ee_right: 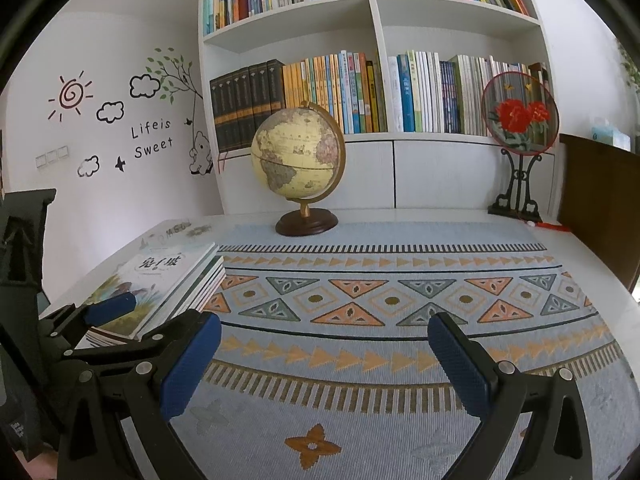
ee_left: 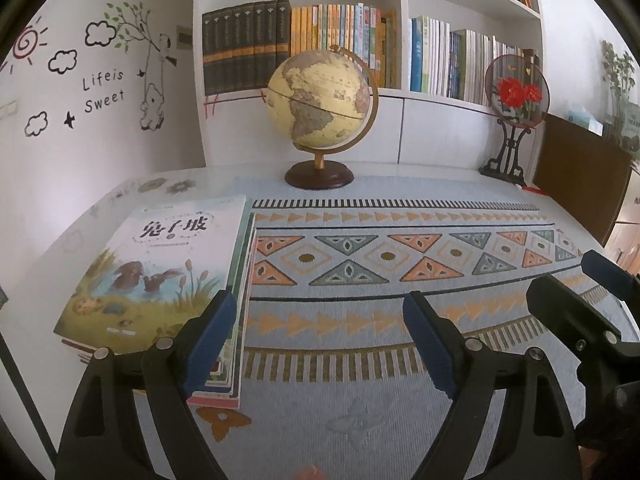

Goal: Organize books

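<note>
A stack of thin picture books lies flat at the left of the table, its top cover showing rabbits by a pond. The stack also shows in the right wrist view. My left gripper is open and empty, its left finger over the stack's near right corner. My right gripper is open and empty above the patterned cloth, to the right of the stack. In the left wrist view its fingers show at the right edge.
A globe on a wooden base stands at the back of the table. A round fan with red flowers on a black stand is at the back right. A white bookshelf full of upright books fills the wall behind. A patterned cloth covers the table.
</note>
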A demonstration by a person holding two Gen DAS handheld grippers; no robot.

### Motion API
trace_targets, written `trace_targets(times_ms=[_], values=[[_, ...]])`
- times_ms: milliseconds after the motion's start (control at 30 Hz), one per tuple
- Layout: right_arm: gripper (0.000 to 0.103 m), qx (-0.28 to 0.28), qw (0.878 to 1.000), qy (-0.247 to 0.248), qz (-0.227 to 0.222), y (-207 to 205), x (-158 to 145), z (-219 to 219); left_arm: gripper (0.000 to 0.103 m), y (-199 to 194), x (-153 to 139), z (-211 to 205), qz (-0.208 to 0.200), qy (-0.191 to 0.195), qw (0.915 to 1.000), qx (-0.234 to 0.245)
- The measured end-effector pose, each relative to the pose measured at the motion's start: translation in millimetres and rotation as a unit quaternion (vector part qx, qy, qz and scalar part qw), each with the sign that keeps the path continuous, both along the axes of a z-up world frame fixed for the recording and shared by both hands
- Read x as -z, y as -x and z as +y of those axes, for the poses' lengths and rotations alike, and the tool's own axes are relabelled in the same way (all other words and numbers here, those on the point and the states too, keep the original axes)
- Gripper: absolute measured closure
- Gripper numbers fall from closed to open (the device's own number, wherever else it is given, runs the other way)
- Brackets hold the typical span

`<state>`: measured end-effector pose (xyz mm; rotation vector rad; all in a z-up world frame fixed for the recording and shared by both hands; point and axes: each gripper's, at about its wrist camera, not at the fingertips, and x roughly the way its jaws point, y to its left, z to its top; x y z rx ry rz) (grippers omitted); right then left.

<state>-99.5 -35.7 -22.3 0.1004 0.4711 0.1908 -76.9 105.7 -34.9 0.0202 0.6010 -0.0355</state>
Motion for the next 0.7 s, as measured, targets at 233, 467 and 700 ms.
trace_targets(times_ms=[233,467,700], values=[[0.000,0.000,1.000,0.001,0.005,-3.1,2.3,-1.1,0.019,-1.0,0.2,-0.5,0.001,-0.002,1.0000,0.002],[0.000,-0.002,1.000,0.002,0.008,-4.3,3.6,-0.6,0.018,-1.3,2.0,-2.7,0.001,-0.012,0.9999,-0.003],[0.000,-0.001,1.000,0.002,0.012,-4.5,4.2,-1.8,0.018,-1.8,2.2,-3.2,0.001,-0.011,0.9999,-0.001]])
